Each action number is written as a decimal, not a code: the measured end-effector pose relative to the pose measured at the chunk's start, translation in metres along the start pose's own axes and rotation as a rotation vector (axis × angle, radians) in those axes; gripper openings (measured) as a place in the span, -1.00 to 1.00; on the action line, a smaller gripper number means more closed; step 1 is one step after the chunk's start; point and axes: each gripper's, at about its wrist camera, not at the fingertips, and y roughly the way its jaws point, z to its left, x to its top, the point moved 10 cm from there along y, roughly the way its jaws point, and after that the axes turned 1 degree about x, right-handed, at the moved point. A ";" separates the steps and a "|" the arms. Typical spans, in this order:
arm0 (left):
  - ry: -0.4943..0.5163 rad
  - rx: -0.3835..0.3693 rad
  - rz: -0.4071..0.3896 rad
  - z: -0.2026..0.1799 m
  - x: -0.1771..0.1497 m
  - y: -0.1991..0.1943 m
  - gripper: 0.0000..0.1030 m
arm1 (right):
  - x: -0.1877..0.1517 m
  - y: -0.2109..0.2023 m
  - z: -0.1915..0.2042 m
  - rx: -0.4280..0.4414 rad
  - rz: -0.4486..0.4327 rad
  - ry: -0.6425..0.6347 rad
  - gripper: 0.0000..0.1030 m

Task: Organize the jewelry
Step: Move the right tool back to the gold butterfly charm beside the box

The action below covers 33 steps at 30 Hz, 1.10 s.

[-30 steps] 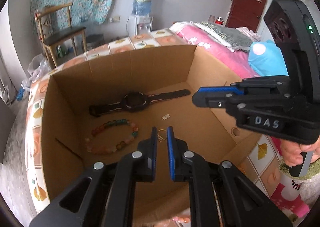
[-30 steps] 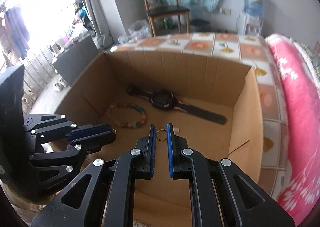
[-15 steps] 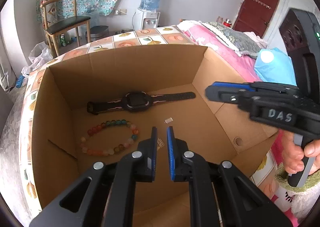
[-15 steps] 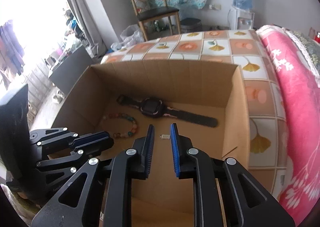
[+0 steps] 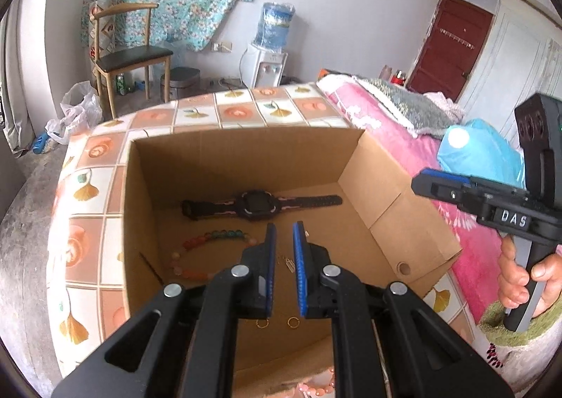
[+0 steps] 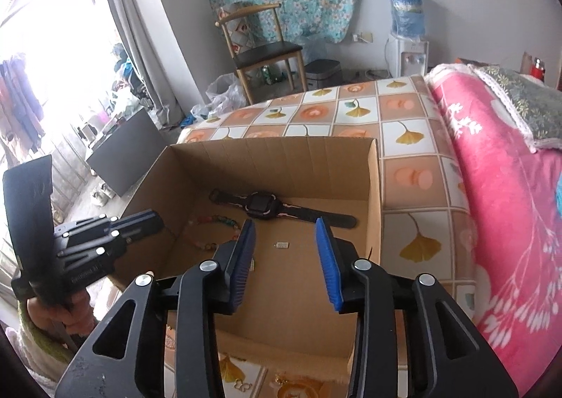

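**A:** Where's the jewelry sitting?

**B:** All in the cardboard box (image 5: 414, 212). The black watch (image 5: 258, 203) lies flat across the floor near the far wall. At about seven o'clock from it is the bead bracelet (image 5: 196, 247), and toward five o'clock a small silver piece (image 6: 282, 244) lies alone on the bare cardboard.

**A:** Does either camera catch something the other misses?

**B:** The left wrist view shows two small gold rings (image 5: 293, 321) on the box floor near the front wall, under its own fingers; I can't find them in the right wrist view. The right view alone shows a gold trinket (image 6: 242, 385) on the tiled cloth (image 6: 414, 187) outside the box, at six o'clock.

**A:** And the grippers?

**B:** The left gripper (image 5: 282, 233) is clenched, with nothing between its pads. The right gripper (image 6: 285, 231) has just been opening, jaws apart and empty.

**A:** Anything changed?

**B:** A second ago a gold ring sat between the right gripper's tips. Both grippers have come up since, so the box looks smaller and lower.
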 end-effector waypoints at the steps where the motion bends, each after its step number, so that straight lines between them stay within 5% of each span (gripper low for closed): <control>1: 0.000 -0.001 -0.007 0.001 0.000 -0.004 -0.81 | -0.001 -0.003 0.001 0.002 -0.006 -0.003 -0.25; 8: 0.008 -0.004 -0.071 0.004 -0.008 -0.049 -0.57 | -0.008 -0.031 0.017 0.074 -0.050 -0.005 -0.14; 18: 0.060 0.049 -0.037 0.018 -0.065 -0.094 -0.38 | -0.059 -0.059 0.040 0.140 -0.042 -0.088 -0.03; 27: -0.022 0.063 0.157 0.029 -0.149 -0.057 -0.35 | -0.140 -0.026 0.052 0.205 0.171 -0.021 -0.03; 33: -0.008 0.080 0.194 0.024 -0.168 -0.032 -0.35 | -0.185 0.019 0.053 0.095 0.321 -0.019 -0.33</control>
